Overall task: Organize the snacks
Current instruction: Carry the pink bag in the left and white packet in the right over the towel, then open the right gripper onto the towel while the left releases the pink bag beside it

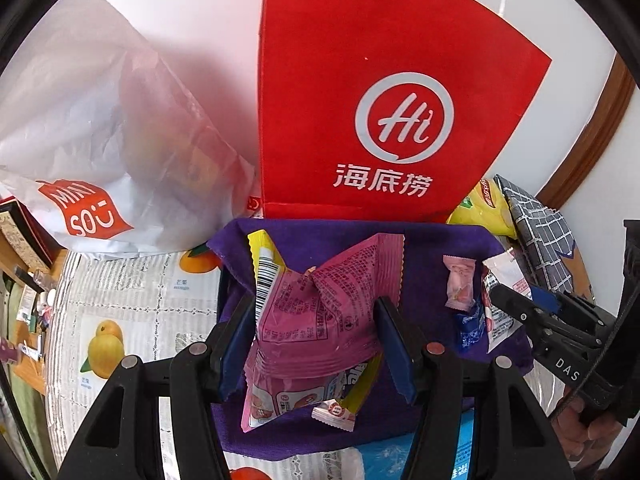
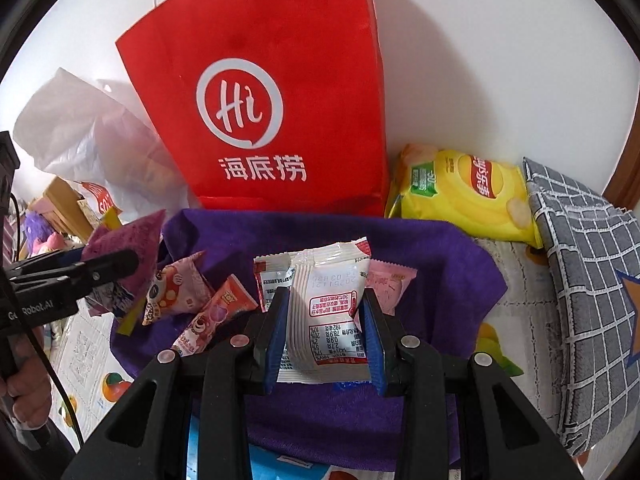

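Snacks are being gathered onto the purple cloth point(image 2: 440, 248) spread in front of the red bag point(image 2: 280, 80) at 12 o'clock. The left hand-held gripper point(image 1: 316, 336) is clamped half-wide on a puffy pink packet point(image 1: 316, 304) over the cloth, probably to add it to the loose packets there. The right hand-held gripper point(image 2: 326, 328) is pinched tight on a flat white sachet point(image 2: 328, 304), with a small pink candy point(image 2: 390, 284) at its 2 o'clock and the yellow chip bag point(image 2: 468, 196) off the cloth.
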Available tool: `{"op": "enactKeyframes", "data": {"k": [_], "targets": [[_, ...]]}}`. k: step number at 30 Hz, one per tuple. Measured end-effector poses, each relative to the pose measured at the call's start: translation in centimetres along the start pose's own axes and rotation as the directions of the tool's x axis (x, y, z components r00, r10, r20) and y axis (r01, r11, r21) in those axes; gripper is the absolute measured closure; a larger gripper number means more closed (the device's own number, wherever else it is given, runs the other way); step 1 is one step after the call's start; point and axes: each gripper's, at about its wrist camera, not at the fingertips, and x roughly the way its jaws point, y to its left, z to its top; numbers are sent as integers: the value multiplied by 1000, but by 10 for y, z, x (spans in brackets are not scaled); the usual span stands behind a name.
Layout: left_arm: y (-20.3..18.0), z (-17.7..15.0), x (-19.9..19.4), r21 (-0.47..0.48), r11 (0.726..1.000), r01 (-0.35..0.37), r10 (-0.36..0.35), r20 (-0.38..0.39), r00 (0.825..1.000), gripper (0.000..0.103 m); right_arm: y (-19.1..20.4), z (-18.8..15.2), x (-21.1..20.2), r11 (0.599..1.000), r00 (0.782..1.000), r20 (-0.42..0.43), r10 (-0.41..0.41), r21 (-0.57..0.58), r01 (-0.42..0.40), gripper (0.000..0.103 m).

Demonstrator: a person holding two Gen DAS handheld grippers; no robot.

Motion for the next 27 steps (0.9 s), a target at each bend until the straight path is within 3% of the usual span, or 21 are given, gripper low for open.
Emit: {"op": "enactKeyframes", "data": {"k": [12, 27], "targets": [[19, 2, -2, -51, 999, -9, 9, 0, 1000, 45, -23, 0, -5, 999, 999, -5, -32, 41, 32, 68], [15, 0, 3, -41, 999, 16, -17, -24, 1000, 45, 2, -8, 18, 999, 996, -88, -8, -34, 5, 68]]}}
